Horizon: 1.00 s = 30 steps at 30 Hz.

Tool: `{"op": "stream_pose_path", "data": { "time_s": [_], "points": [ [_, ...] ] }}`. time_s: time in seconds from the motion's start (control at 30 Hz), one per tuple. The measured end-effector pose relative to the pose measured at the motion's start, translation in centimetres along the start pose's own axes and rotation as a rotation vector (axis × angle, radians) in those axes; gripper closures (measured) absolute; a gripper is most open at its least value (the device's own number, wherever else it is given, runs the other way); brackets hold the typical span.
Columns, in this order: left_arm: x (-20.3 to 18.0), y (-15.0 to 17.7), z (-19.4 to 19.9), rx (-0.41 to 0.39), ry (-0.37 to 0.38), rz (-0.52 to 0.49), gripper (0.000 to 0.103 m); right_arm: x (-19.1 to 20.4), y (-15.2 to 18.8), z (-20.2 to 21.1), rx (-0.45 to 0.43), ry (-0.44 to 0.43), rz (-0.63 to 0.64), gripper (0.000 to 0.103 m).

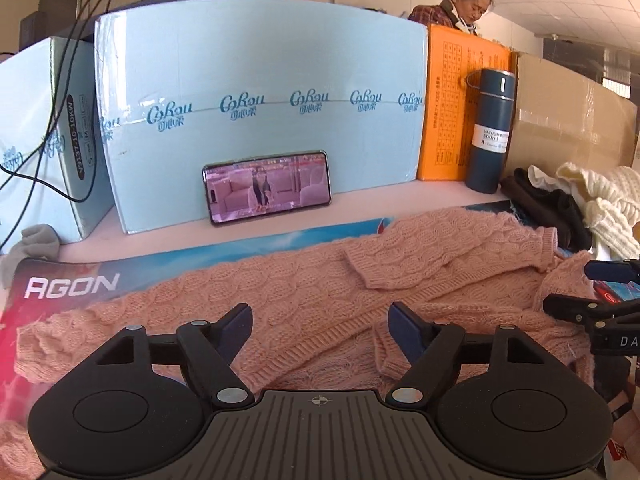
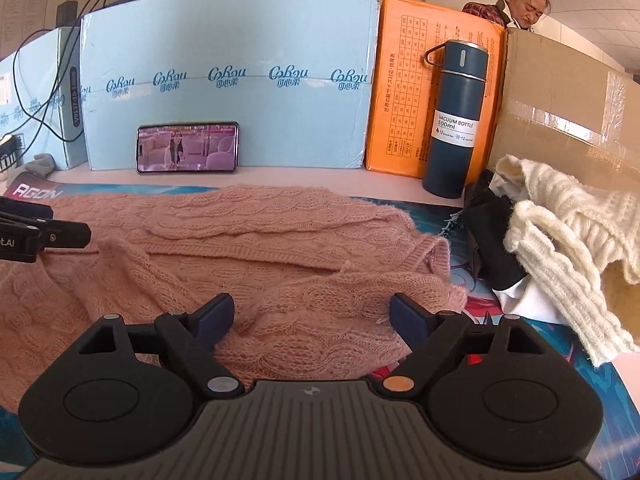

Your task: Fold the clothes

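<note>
Left tongs (image 1: 320, 320): wide apart, nothing between the blue pads, poised over the near-left part of the pink sweater

Right tongs (image 2: 312, 312): wide apart as well, empty, poised over the near-right edge of the same sweater; in the left wrist view their black tips show at the right edge

Pink sweater (image 1: 280, 300): cable-knit, spread out across the mat in the middle of the tabletop, one sleeve (image 1: 440, 248) folded across the body toward the left, the ribbed edge rumpled near the tongs

Mat (image 1: 72, 284): printed desk mat marked AGON, lying under the sweater, its left end bare

Other clothes: a cream knit (image 2: 560, 240) heaped at the right, partly over a dark garment (image 2: 492, 232), just right of the sweater

Phone (image 1: 267, 187): propped on its long side against the light blue box (image 1: 260, 80) at the far side, screen lit

Vacuum bottle (image 2: 456, 120): dark blue, upright, in front of the orange box (image 2: 400, 100), beside the brown carton (image 2: 568, 112)

Grey cloth (image 1: 32, 244): small bundle at the far left, near the mat's corner

Cables (image 1: 52, 100): black, hanging across the smaller blue box on the left

Person (image 1: 464, 0): visible behind the boxes, far right
</note>
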State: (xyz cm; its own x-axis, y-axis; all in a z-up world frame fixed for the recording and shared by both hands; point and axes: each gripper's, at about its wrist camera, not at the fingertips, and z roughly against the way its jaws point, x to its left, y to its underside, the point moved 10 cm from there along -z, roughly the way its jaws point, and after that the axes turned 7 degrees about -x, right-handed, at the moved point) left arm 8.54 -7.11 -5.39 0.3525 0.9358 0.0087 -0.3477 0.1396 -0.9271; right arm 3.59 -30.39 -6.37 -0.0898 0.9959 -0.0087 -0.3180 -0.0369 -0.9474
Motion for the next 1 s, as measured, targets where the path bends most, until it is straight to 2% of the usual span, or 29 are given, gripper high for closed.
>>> {"op": "stream_pose_path", "data": {
  "time_s": [0.07,0.17,0.2,0.37,0.47,0.57,0.7,0.83,0.9,1.0],
  "points": [
    [1.3,-0.4,2.5,-0.078,0.004,-0.052,0.013,0.0,-0.5,1.0,-0.034,-0.032,0.019,0.018],
    [2.8,0.1,7.0,-0.182,0.003,-0.205,0.008,0.6,-0.8,3.6,-0.076,-0.121,0.140,0.013],
    [3.1,0.5,8.3,-0.187,0.011,-0.257,0.008,0.9,-0.5,4.2,-0.067,-0.140,0.185,0.012],
    [3.2,3.9,11.3,-0.067,0.059,-0.430,0.006,2.5,1.8,5.8,0.028,-0.207,0.372,0.012],
    [2.6,5.8,11.5,0.003,0.075,-0.535,0.003,2.7,2.8,5.3,0.071,-0.192,0.428,0.012],
    [2.2,7.1,11.0,0.049,0.059,-0.627,0.003,2.7,3.6,4.5,0.110,-0.170,0.476,0.011],
    [1.1,6.6,10.2,0.032,0.095,-0.637,0.003,3.4,3.8,3.4,0.126,-0.160,0.540,0.010],
    [-2.4,6.2,9.4,-0.034,0.205,-0.604,0.003,5.6,3.1,2.1,0.096,-0.211,0.569,0.010],
    [-4.5,5.9,9.0,-0.067,0.277,-0.550,0.003,6.3,2.5,1.6,0.083,-0.273,0.483,0.010],
    [-5.4,6.1,8.0,-0.055,0.253,-0.570,0.003,6.4,1.4,0.8,0.067,-0.328,0.341,0.010]
  ]
}}
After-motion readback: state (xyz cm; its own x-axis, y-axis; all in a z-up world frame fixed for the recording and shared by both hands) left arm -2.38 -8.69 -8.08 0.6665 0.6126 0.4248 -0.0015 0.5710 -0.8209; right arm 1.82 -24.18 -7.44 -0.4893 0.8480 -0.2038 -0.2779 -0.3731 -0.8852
